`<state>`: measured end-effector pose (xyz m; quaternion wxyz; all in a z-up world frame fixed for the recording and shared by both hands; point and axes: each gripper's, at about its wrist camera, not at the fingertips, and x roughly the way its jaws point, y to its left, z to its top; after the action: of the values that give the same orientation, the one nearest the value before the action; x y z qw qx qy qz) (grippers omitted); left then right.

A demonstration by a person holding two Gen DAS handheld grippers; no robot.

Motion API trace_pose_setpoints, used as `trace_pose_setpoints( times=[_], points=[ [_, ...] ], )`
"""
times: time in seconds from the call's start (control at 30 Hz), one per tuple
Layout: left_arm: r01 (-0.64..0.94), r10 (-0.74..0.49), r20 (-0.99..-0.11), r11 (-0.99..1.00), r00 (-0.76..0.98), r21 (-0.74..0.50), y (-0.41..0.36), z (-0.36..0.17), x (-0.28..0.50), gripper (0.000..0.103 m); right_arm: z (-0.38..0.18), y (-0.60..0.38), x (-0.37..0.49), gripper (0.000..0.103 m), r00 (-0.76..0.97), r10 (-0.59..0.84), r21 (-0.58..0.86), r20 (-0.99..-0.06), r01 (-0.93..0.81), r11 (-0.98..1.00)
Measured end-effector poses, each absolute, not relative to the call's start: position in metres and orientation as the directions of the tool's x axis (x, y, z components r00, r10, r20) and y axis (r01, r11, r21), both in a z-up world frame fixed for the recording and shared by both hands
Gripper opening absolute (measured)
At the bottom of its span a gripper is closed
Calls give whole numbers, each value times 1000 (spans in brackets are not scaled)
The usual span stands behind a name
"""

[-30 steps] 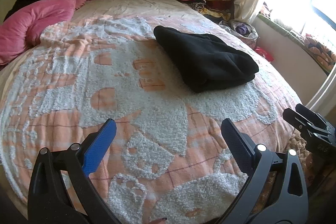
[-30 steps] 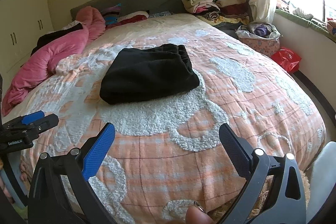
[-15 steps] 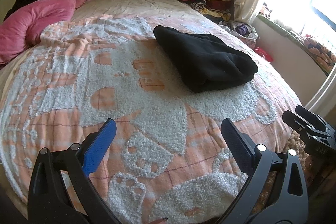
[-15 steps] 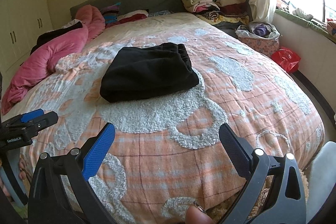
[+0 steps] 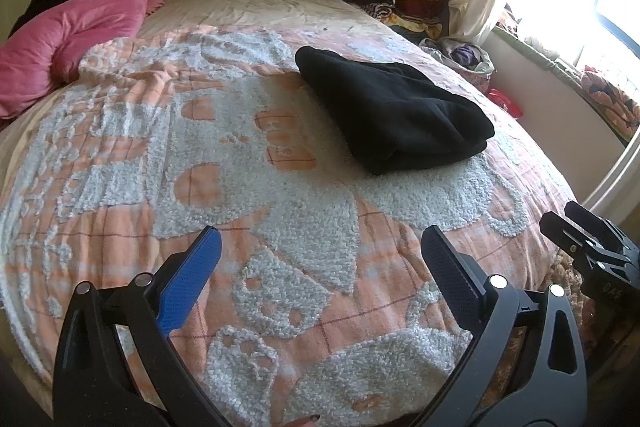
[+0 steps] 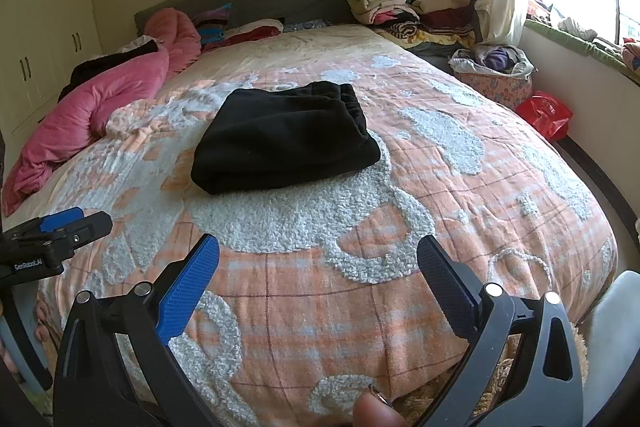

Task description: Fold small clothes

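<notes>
A folded black garment (image 5: 394,115) (image 6: 280,137) lies on the orange and white bedspread (image 5: 224,155) (image 6: 400,187), near the middle of the bed. My left gripper (image 5: 320,247) hangs open over the foot of the bed, well short of the garment, with nothing between its fingers. My right gripper (image 6: 318,255) is open too and empty, also back from the garment near the bed's front edge. Each gripper shows at the side of the other's view: the right gripper (image 5: 592,247) at the right edge, the left gripper (image 6: 56,231) at the left edge.
A pink duvet (image 5: 68,31) is bunched at the bed's left. Stacks of folded clothes (image 6: 412,3) sit by the headboard at the right. A basket of laundry (image 6: 496,71) and a red bag (image 6: 546,113) stand on the floor near the window wall.
Both grippers have drifted very slightly, staying open. The black garment has not moved.
</notes>
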<state>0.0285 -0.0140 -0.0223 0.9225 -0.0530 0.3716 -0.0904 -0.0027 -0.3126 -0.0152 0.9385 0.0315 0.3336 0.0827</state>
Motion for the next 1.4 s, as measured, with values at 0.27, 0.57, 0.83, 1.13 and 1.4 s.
trace_pose_setpoints(
  times=[0.27, 0.57, 0.83, 1.13, 1.4],
  points=[
    [127, -202, -680, 979, 705, -158, -15, -23, 27, 94, -15, -312, -3, 99, 763, 177, 114, -622, -135, 984],
    [129, -202, -677, 979, 708, -157, -15, -21, 26, 94, -14, -313, -4, 99, 764, 178, 113, -620, -137, 984],
    [132, -201, -681, 979, 704, -153, -16, -21, 26, 94, -14, -313, -4, 99, 765, 175, 111, -619, -135, 985],
    [122, -195, -685, 981, 702, -154, -14, -23, 27, 94, -13, -312, -5, 99, 766, 171, 109, -620, -132, 985],
    [123, -208, -707, 978, 676, -169, -10, -29, 30, 94, -14, -322, -4, 99, 753, 171, 149, -636, -97, 984]
  ],
)
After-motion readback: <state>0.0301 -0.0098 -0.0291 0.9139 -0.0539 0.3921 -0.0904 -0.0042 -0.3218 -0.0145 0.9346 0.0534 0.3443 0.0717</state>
